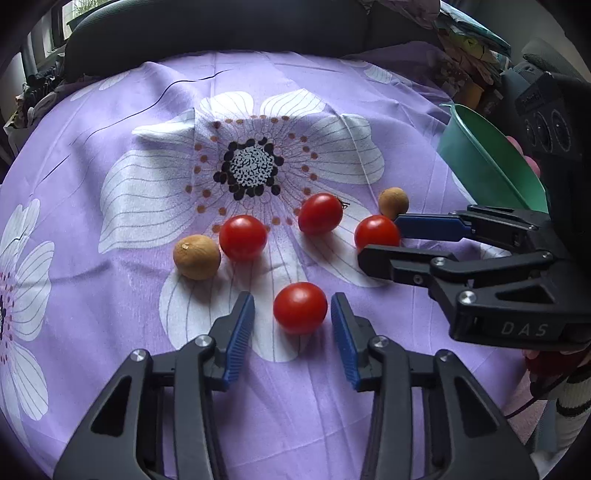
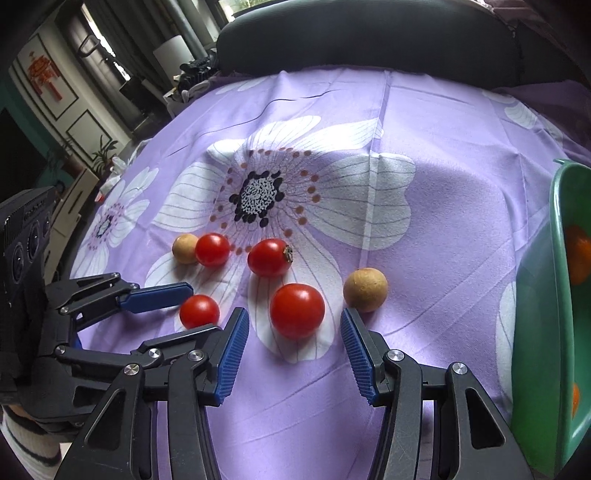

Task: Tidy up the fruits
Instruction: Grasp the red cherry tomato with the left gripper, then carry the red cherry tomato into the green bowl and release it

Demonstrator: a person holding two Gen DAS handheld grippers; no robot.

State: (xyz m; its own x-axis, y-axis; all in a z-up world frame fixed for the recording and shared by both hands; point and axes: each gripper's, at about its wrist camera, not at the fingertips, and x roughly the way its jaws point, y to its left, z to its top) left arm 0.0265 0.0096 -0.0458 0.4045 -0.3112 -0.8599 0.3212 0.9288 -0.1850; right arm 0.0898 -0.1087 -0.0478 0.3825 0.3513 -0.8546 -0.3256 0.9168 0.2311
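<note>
Several red cherry tomatoes and two round brown fruits lie on a purple flowered cloth [image 1: 147, 155]. My left gripper [image 1: 291, 301] is open and points down over the nearest tomato [image 1: 300, 307], which sits between its blue pads with a gap on the left side. My right gripper [image 2: 294, 314] is open too, straddling another tomato [image 2: 297, 310] without touching it. In the left wrist view the right gripper [image 1: 380, 240] reaches in from the right around that tomato [image 1: 376, 232]. In the right wrist view the left gripper [image 2: 203, 308] brackets its own tomato [image 2: 199, 311].
Two more tomatoes [image 1: 242, 237] [image 1: 320, 213] and the brown fruits [image 1: 197, 257] [image 1: 393, 203] lie just beyond the grippers. A green plastic bowl [image 2: 535, 314] holding orange fruit [image 2: 578, 254] stands at the right. A dark chair back [image 1: 221, 33] borders the cloth's far edge.
</note>
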